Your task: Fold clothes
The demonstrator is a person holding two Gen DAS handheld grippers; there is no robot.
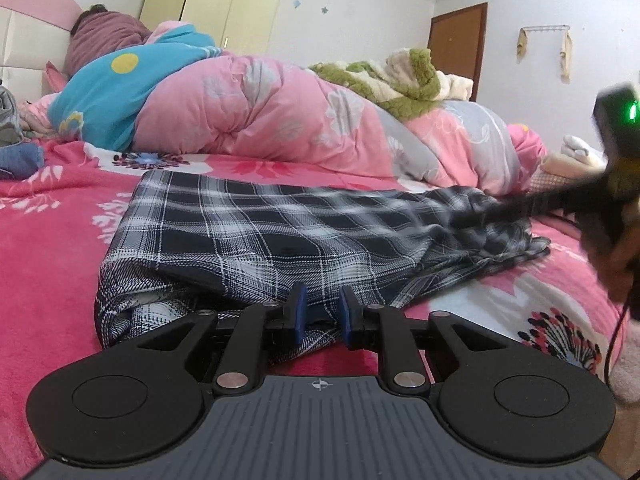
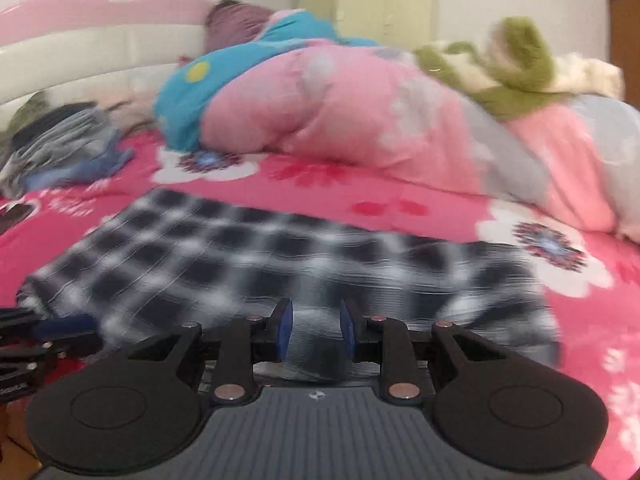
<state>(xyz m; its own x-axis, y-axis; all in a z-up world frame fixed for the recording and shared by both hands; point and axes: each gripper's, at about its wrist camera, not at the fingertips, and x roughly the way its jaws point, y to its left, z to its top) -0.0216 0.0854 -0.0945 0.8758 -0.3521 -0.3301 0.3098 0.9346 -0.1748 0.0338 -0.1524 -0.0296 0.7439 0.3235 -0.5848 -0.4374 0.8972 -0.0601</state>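
Note:
A black-and-white plaid garment (image 1: 280, 232) lies flattened on the pink flowered bedspread (image 1: 60, 240). My left gripper (image 1: 323, 312) sits at its near, bunched edge, and a fold of the cloth is pinched between the blue pads. In the right wrist view the same plaid garment (image 2: 240, 256) is blurred, and my right gripper (image 2: 316, 320) has its pads closed on the near hem. From the left wrist view the right gripper (image 1: 484, 216) is a dark blur at the garment's right end, where the cloth is lifted. The left gripper (image 2: 60, 326) shows at the left edge of the right wrist view.
A bulky pink and blue duvet (image 1: 260, 108) covers a person (image 1: 104, 36) lying across the back of the bed. A green fleece blanket (image 1: 400, 76) lies on top of it. A pile of grey and blue clothes (image 2: 60, 140) sits at the left, near the headboard.

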